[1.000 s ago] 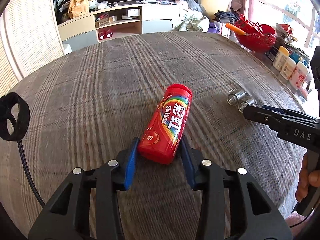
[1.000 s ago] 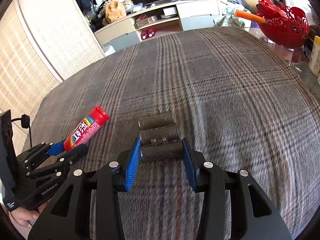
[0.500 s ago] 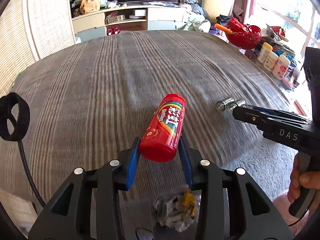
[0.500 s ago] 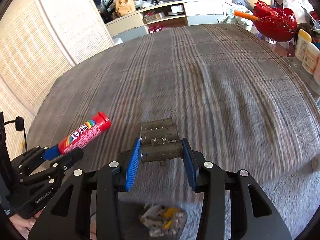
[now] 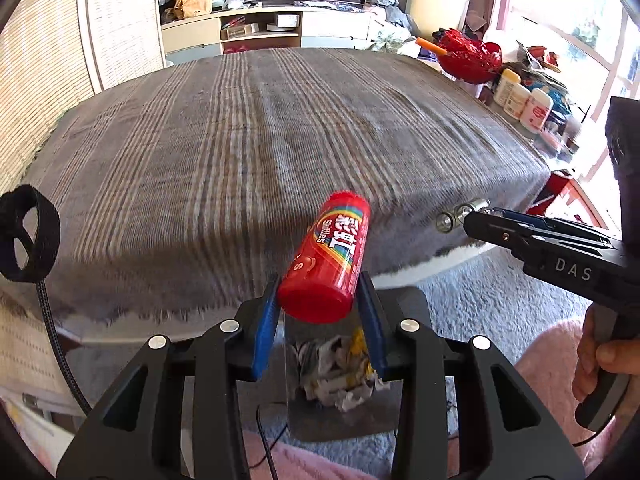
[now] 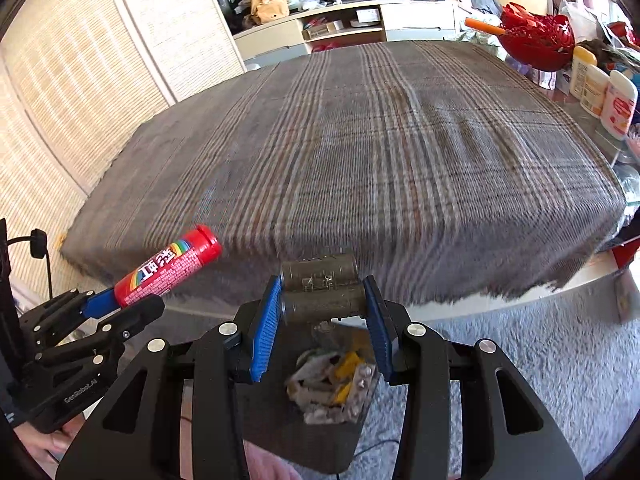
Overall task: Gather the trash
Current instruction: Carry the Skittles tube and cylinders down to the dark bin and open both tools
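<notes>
I've got the left gripper (image 5: 318,312) clamped on the Skittles tube (image 5: 326,264) & the right gripper (image 6: 322,320) clamped on the battery bundle (image 6: 320,288), both above the near bin (image 6: 280,420); off-center release = bounce onto carpet.

One Skittles tube (image 5: 328,264); two tools (image 5: 318,312) (image 6: 322,312); three white bottles (image 6: 600,88); one red basket (image 6: 536,40)

Plaid-covered table (image 5: 256,128) — grey carpet (image 6: 540,344); sunlit window (image 5: 560,20)
</notes>
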`<action>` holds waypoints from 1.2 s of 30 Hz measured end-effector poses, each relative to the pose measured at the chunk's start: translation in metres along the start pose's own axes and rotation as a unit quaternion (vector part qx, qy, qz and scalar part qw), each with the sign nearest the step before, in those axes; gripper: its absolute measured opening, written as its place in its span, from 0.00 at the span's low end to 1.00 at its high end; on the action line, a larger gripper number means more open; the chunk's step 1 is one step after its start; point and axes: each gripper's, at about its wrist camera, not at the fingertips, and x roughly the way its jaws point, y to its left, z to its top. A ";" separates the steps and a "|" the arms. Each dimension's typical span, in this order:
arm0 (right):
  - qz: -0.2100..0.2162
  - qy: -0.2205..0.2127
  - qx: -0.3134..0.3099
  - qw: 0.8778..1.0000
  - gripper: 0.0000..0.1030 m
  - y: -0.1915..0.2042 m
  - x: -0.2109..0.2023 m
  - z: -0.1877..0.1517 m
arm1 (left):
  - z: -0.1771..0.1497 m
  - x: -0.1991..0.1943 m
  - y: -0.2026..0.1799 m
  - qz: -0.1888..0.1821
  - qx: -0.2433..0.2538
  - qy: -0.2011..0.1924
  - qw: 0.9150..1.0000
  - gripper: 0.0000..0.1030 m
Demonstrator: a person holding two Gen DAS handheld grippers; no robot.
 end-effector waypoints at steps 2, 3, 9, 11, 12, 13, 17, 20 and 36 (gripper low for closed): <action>-0.002 0.003 -0.002 1.000 0.41 0.002 -0.001 -0.008 | -0.010 -0.001 -0.002 -0.002 -0.004 0.008 1.000 0.33; -0.003 0.005 -0.002 1.000 0.41 0.003 -0.002 -0.013 | -0.015 0.000 -0.003 -0.004 -0.007 0.014 1.000 0.33; -0.008 0.026 0.003 1.000 0.41 0.001 0.013 -0.033 | -0.042 0.019 -0.004 -0.016 -0.020 0.054 0.998 0.30; -0.006 0.039 0.011 0.999 0.41 -0.002 0.022 -0.040 | -0.050 0.030 -0.006 -0.020 -0.021 0.068 0.997 0.30; -0.005 0.049 0.015 0.999 0.41 -0.004 0.030 -0.044 | -0.052 0.034 -0.008 -0.021 -0.021 0.073 0.997 0.30; -0.004 0.055 0.017 0.998 0.41 -0.004 0.034 -0.046 | -0.055 0.038 -0.009 -0.021 -0.020 0.078 0.997 0.30; 0.001 0.085 0.026 0.996 0.41 -0.005 0.056 -0.057 | -0.065 0.053 -0.011 -0.020 -0.019 0.096 0.995 0.30; 0.003 0.100 0.030 0.995 0.41 -0.005 0.068 -0.062 | -0.071 0.064 -0.010 -0.023 -0.019 0.109 0.994 0.30; -0.005 0.105 0.043 0.994 0.65 -0.010 0.081 -0.059 | -0.083 0.088 0.000 -0.020 -0.048 0.135 0.989 0.52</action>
